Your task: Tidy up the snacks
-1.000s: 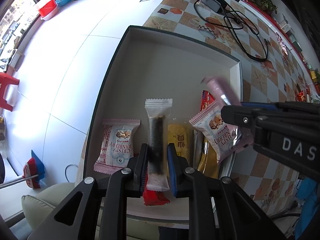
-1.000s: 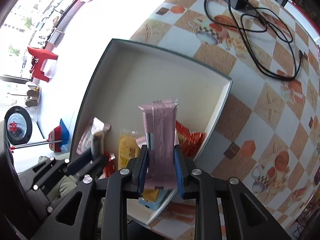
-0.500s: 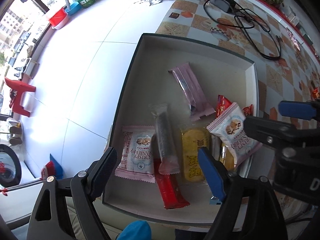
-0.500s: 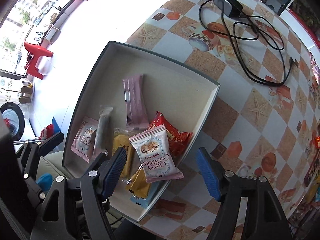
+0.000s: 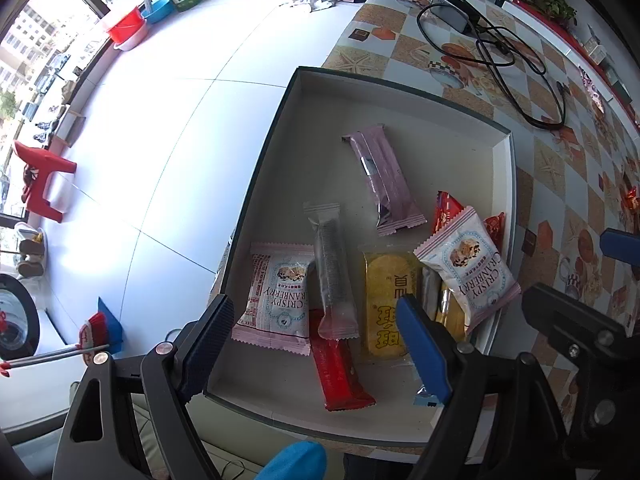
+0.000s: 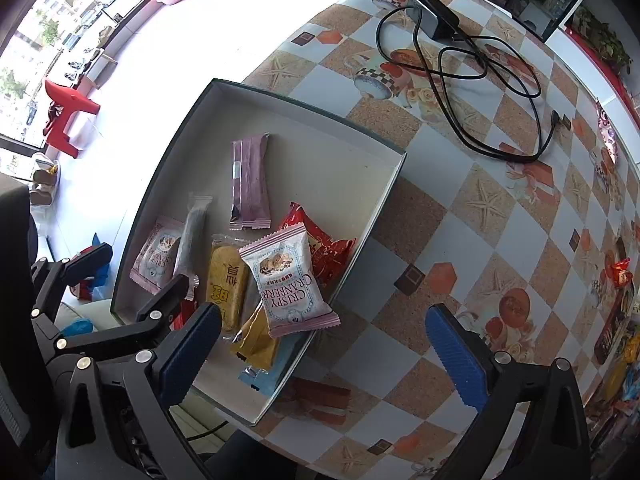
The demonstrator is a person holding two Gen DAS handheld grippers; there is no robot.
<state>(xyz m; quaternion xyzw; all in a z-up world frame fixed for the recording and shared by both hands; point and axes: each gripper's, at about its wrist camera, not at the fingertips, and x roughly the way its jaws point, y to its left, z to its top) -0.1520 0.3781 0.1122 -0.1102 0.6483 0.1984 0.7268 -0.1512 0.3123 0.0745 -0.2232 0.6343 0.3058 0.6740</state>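
Showing the left gripper [image 5: 312, 312] nearest: black rigid frame, ribbed blue pads, jaws spread wide, having just opened. Grips nothing; hangs over the near end of the box [image 5: 256, 184], with packets lying below the gap, untouched.

Showing the right gripper [image 6: 322, 316] likewise: jaws at their widest, having just opened further, pads clear of everything. Straddles the right wall of the box, over the glossy checked tablecloth [image 6: 460, 208].

Holds all visible boxed snacks at the near end of a shallow rectangular cardboard tray with a pale matte floor and a dark outer rim:
- Flat red bar [image 5: 336, 372], smooth film, closest to the near wall, partly under two other wrappers.
- Left cranberry packet [image 5: 280, 296], pink-white pillow pack with crimped, serrated ends.
- Clear-wrapped dark bar [image 5: 332, 264], slim, overlapping that packet's edge.
- Yellow cake packet [image 5: 386, 300], rectangular, transparent film.
- Right cranberry packet [image 5: 472, 264], tilted, resting on other wrappers against the right wall.
- Crinkled red packet [image 5: 446, 208], mostly beneath it.
- Pink bar [image 5: 384, 180], long, shiny foil, lying alone and diagonal toward the box's middle.

Leaves the far half of the box floor bare.

Carries, farther along the table, a looped black cable [image 6: 500, 80] and a black charger brick [image 6: 434, 20].
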